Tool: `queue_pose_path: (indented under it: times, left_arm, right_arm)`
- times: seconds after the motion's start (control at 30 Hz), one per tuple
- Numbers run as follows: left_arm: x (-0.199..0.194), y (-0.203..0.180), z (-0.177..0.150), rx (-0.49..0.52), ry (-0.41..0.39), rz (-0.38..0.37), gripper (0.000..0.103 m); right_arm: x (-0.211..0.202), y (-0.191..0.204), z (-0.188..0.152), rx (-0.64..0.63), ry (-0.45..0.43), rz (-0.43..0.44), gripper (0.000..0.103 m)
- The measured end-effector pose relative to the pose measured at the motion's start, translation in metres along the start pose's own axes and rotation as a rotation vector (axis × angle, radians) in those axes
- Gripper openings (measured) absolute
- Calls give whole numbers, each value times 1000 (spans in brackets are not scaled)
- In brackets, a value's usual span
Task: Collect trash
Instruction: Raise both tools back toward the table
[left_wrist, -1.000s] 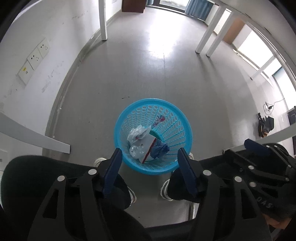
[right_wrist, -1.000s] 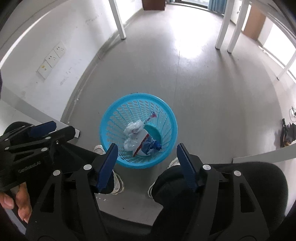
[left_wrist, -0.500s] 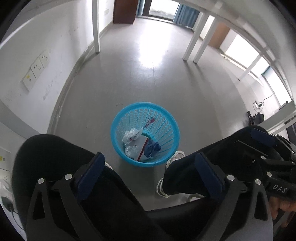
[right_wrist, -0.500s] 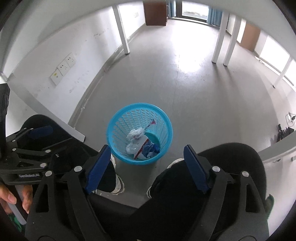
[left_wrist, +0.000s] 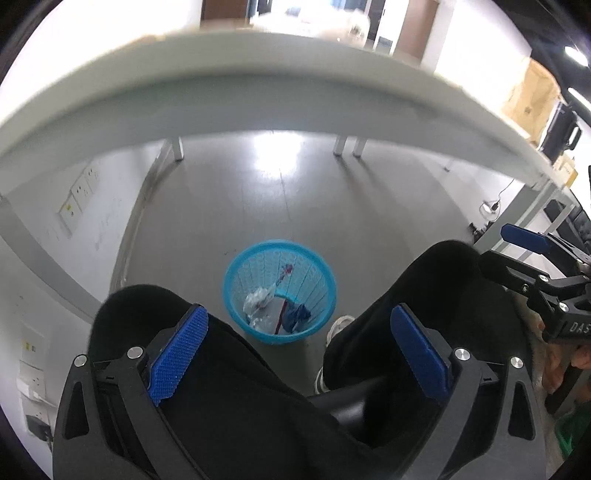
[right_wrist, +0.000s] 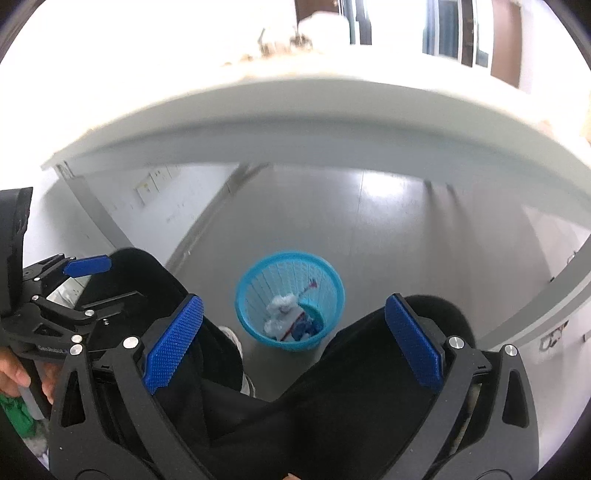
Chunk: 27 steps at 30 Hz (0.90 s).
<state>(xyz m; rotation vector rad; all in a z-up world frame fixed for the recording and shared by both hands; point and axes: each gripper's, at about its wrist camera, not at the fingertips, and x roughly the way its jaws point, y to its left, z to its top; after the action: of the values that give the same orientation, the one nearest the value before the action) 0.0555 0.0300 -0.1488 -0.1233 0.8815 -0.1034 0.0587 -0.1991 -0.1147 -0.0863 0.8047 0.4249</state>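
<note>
A blue mesh waste basket stands on the grey floor between the person's feet, holding crumpled plastic wrappers and paper trash. My left gripper hangs high above it, open, with nothing between its blue pads. In the right wrist view the same basket with its trash sits far below my right gripper, whose jaws are opening and hold nothing. A blue pad of the right gripper shows at the right edge of the left wrist view. A pad of the left one shows at the left of the right wrist view.
A white table edge arcs across the top of both views, just ahead of the grippers. The seated person's black-trousered legs flank the basket, with a white shoe beside it. Wall sockets lie left; cardboard boxes far right.
Both grippers rose and drew back from the basket, which now looks smaller. Their jaws spread wider. The table edge came into view at the top.
</note>
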Motion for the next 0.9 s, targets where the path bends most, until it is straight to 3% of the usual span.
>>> queue_pose_path:
  times: [0.13,0.27,0.4,0.7,0.9]
  left_arm:
    - [-20,-7,5,38,-46,20,97]
    - [-42,-9,13,39,-95,-8,97]
    - [-64,-3,27,23,-156,-40,97]
    - [-93,13,74,-4,-266,-12,97]
    - [-95,19,111,-29,-290,6,97]
  right_arm:
    - [-25,5,9,-28,-70,-4,94]
    - [-52,10,22,-60,-167,-5,94]
    - [-65,3,36,-43,-207,7,94]
    - [-81,-7,85,-28,-286,28,94]
    - [-72,-10,116,-24,-301,32,94]
